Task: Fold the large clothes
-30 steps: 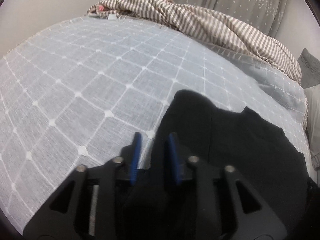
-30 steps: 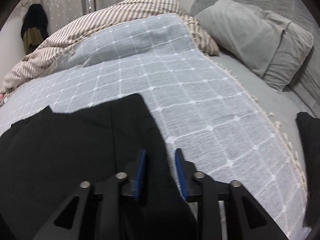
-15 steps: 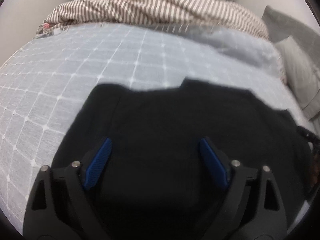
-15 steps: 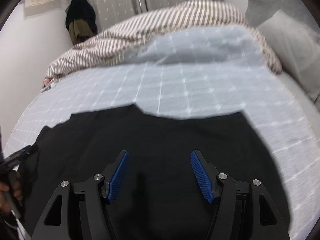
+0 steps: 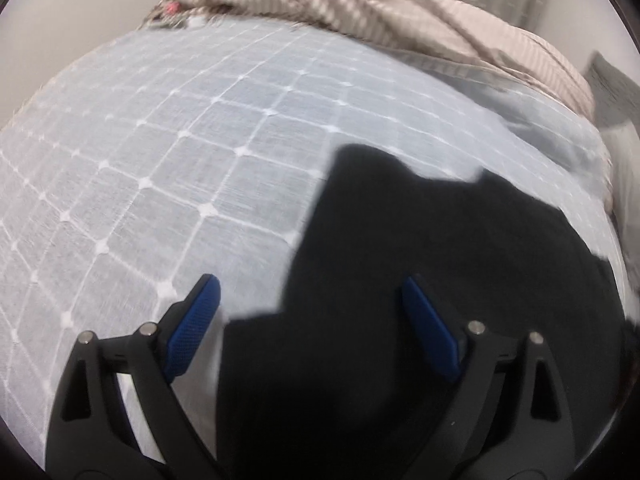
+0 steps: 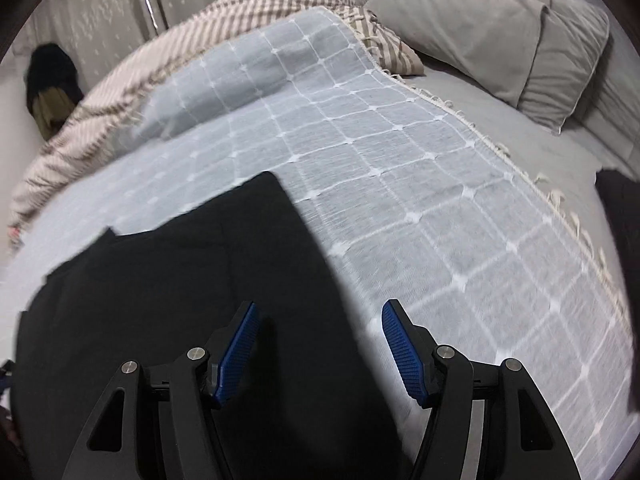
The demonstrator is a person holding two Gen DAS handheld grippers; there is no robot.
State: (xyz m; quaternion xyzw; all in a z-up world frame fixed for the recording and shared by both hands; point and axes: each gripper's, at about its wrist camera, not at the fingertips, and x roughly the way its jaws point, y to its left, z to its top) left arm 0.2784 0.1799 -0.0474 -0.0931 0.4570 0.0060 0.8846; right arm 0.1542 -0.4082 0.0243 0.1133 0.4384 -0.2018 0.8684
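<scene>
A black garment lies flat on the pale blue checked blanket on a bed. In the left wrist view its left edge runs between my fingers. My left gripper is open and empty, just above that edge. In the right wrist view the garment fills the lower left, and its right edge passes between my fingers. My right gripper is open and empty over that edge, with the blanket to its right.
A striped duvet is bunched along the far side of the bed. Grey pillows lie at the right on a grey sheet. A dark item sits at the right edge. Dark clothing hangs by the curtain.
Both grippers went from nearly shut on the garment's side edges to wide open, letting go. Each swung inward over the garment, then back out to its own edge.
</scene>
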